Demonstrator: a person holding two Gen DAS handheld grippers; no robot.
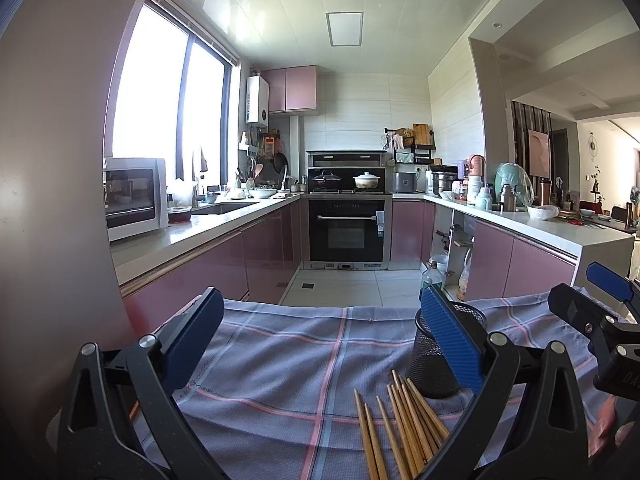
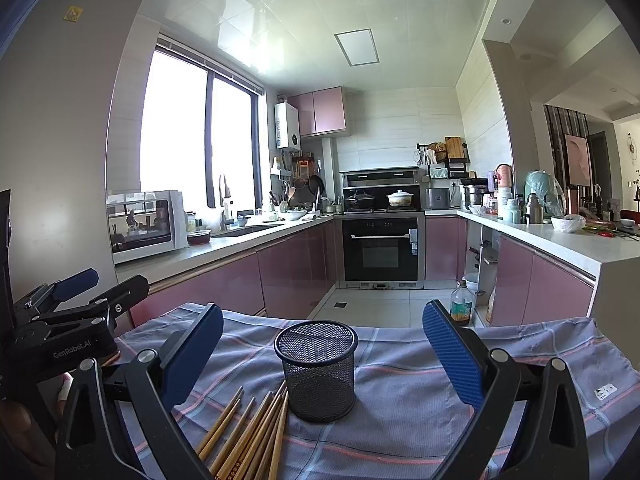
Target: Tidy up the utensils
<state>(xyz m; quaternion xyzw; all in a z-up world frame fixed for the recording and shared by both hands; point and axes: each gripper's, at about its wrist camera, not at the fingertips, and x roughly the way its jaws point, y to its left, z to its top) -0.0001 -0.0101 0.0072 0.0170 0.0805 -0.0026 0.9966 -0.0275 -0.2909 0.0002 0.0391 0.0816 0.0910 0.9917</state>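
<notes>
From the left wrist camera, the left gripper [image 1: 320, 344] stands released, its blue pads spread wide with nothing between them. The black mesh cup [image 1: 436, 356], taken here as the landmark, stands upright on the checked cloth [image 1: 280, 360] and is partly hidden behind the gripper's right-hand finger. The bundle of wooden chopsticks [image 1: 404, 428] lies flat on the cloth just on the near side of the cup and a little to its left, the far tips almost at the cup's base, the long axes running roughly from the camera toward the cup with a slight fan. Beyond the cup to the right, the right gripper [image 1: 588, 292] hangs above the cloth, likewise spread apart. From the right wrist camera, the right gripper [image 2: 324, 356] is released and holds nothing, and the mesh cup [image 2: 316, 368] sits almost dead centre between its fingers. The chopsticks [image 2: 256, 432] lie on the near-left side of the cup, tips pointing up toward its base, one or two seeming to touch it. The left gripper [image 2: 76, 292] shows well left of the cup. By my judgement the sticks sit toward the left gripper's side, so that one is better placed to pick them, closing across their length, while the right one is lined up with the cup.
</notes>
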